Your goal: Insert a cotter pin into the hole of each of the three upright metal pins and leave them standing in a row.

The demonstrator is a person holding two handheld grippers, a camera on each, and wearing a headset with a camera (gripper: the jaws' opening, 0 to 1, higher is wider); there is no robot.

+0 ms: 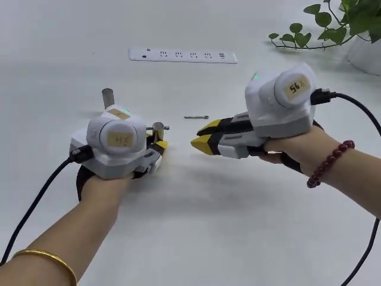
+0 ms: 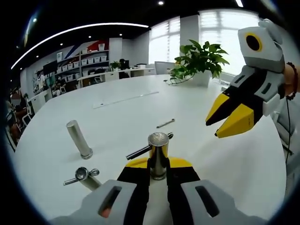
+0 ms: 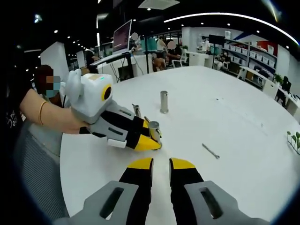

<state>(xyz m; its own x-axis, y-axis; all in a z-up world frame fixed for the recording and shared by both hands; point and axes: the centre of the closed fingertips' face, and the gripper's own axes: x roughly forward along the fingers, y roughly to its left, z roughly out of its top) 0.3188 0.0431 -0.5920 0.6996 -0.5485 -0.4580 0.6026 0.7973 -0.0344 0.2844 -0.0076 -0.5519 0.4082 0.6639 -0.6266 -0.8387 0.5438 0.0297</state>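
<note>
The clamped metal pin (image 2: 158, 149) is standing upright on the worktop (image 2: 117, 112), and the left gripper (image 2: 158, 168) is gripping its lower shank, jaws closed on it. A fitted cotter pin (image 2: 140, 151) is passing crosswise through its hole, just under the flat round head. Just beside the left gripper's body, a third metal pin (image 2: 86, 174) is also carrying a thin rod through it; whether it is standing true I cannot tell. Farther out, a bare metal pin (image 2: 78, 139) is standing apart with nothing through it. It is a smooth, brushed-steel cylinder on a slightly wider foot.

The coming move, I judge, is turning on the loose cotter pin (image 1: 196, 117). It is lying flat on the worktop, its long axis running left to right in the head view, just beyond the tips of the right gripper (image 1: 195, 136). In the right gripper view it is lying ahead of the jaws and off to their right, on a slant. The right gripper is the nearer one, and it is hovering with its yellow-tipped jaws slightly apart, holding nothing. The rod is thin and shiny, lying low on a smooth white surface, so lifting it is probably calling for a low approach across its length.

Beyond, a white power strip (image 1: 183, 55) and a leafy plant (image 1: 333, 21) are sitting toward the far side.
</note>
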